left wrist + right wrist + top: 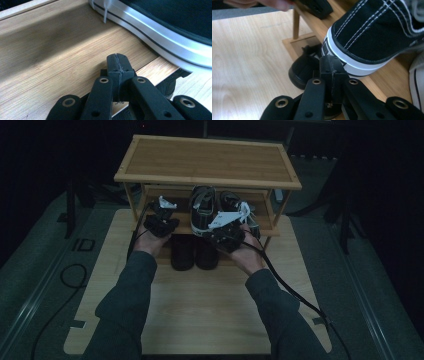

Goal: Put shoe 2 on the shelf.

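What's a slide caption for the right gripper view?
Shut right gripper poised at the white-soled heel of a black canvas sneaker on the wooden rack shelf, above a black shoe.

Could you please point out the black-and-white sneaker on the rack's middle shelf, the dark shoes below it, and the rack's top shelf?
Black-and-white sneaker (372,37): right gripper view, black canvas side.
Dark shoes (183,253): high view, top of the left shoe.
Top shelf (207,160): high view, middle of the slatted surface.
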Motion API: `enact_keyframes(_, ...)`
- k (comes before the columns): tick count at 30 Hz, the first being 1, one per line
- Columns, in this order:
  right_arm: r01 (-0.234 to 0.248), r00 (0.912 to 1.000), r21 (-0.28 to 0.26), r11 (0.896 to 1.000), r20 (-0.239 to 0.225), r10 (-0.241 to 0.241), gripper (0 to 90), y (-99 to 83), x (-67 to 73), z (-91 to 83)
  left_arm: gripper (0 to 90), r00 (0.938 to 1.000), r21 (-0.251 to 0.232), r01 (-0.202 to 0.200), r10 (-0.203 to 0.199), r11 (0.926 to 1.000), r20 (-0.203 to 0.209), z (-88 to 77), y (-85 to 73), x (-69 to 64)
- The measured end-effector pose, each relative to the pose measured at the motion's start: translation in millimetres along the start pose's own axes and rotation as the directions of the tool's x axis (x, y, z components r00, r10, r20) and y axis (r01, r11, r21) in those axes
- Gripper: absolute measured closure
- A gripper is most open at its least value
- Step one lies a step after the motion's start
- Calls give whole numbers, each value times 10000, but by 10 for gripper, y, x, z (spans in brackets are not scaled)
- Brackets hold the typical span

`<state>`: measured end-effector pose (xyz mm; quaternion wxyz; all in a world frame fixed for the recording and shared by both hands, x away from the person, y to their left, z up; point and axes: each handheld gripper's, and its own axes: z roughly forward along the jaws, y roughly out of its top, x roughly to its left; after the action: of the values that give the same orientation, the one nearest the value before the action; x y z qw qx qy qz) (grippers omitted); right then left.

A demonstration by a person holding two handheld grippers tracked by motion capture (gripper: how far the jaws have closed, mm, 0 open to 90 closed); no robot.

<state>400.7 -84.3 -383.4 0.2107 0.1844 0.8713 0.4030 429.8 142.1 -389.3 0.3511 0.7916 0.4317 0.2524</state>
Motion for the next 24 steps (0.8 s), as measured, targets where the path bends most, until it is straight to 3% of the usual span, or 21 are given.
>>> enact_keyframes(8, -77, 9999, -65, 9999, -143, 76, 900, 19, 2, 75, 900, 10000, 24, -9, 9, 10000, 5, 1, 5, 1)
enact_keyframes(24, 22, 9988, 339, 9994, 480, -38, 900, 94, 42, 126, 900, 10000, -34, -45, 45, 10000, 78, -2, -4, 9)
